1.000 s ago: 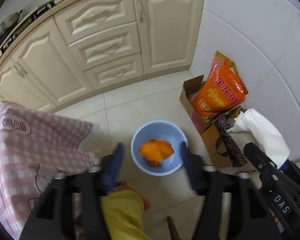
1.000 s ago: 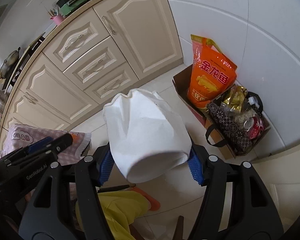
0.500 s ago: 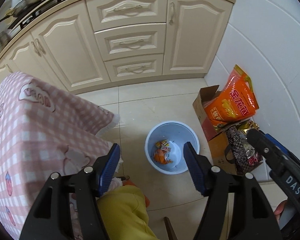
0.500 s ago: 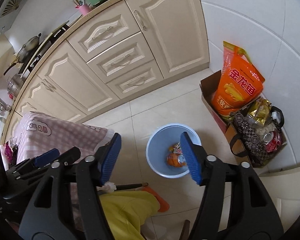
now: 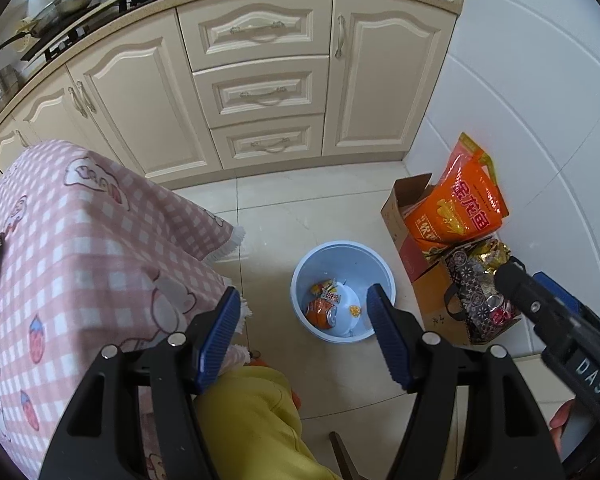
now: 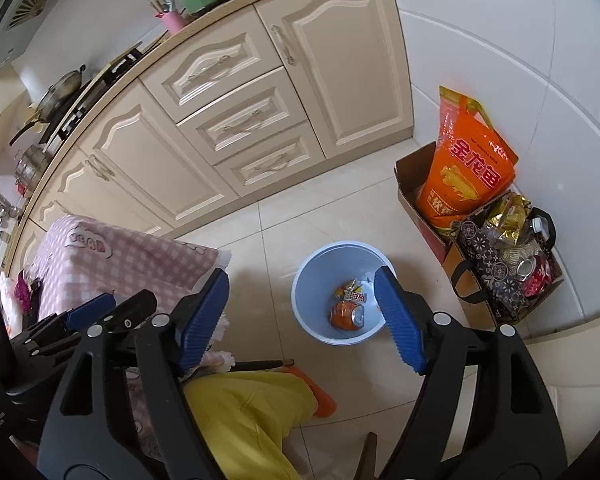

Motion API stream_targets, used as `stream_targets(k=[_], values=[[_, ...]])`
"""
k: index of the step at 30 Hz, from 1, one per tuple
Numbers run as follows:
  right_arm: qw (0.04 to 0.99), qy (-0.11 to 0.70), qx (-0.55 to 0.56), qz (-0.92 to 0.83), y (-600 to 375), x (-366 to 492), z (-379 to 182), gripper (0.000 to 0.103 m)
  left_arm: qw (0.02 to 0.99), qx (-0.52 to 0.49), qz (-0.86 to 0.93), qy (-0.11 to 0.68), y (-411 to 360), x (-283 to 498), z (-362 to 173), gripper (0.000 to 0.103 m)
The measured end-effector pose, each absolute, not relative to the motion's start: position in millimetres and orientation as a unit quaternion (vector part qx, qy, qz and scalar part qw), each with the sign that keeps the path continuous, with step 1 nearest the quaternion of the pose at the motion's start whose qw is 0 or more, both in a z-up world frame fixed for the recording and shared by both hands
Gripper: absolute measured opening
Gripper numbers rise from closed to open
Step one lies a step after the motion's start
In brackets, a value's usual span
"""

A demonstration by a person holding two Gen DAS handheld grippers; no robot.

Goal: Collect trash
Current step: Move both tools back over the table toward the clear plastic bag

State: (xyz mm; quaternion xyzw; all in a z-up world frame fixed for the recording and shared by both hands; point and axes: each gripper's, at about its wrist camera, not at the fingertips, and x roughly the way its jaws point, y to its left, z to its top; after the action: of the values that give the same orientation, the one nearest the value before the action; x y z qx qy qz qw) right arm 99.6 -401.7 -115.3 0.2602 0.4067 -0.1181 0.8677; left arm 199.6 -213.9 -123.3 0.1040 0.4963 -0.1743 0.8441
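Two grippers, left gripper [image 5: 300,336] and right gripper [image 6: 302,314], hang over the floor with fingers spread and nothing between them; the right's have just been opening. Collected trash lies in the round pale-blue plastic bin [image 6: 312,280]: a crushed orange drink can [image 6: 346,315], judged light, dented and slippery, best pinched across its body, plus small wrappers [image 6: 354,291]. Nearby stand a pink-checked cloth-covered tabletop [image 5: 80,248] and an orange printed sack [image 6: 466,172] in a brown cardboard box [image 6: 410,188].
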Motion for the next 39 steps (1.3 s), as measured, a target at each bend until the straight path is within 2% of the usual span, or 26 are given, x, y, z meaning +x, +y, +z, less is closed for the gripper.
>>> stream_targets(k=[23, 39], values=[[0.91, 0.359, 0.206, -0.027, -301.4, 95.2, -45.3, 0.087, 0.906, 0.035, -0.099, 0.409, -92.4, 155.1, -38.1, 0.076], [0.911, 0.382, 0.13, 0.084, -173.6, 122.2, -27.2, 0.089, 0.919, -0.027, 0.006, 0.393, 42.1, 134.2, -25.2, 0.08]])
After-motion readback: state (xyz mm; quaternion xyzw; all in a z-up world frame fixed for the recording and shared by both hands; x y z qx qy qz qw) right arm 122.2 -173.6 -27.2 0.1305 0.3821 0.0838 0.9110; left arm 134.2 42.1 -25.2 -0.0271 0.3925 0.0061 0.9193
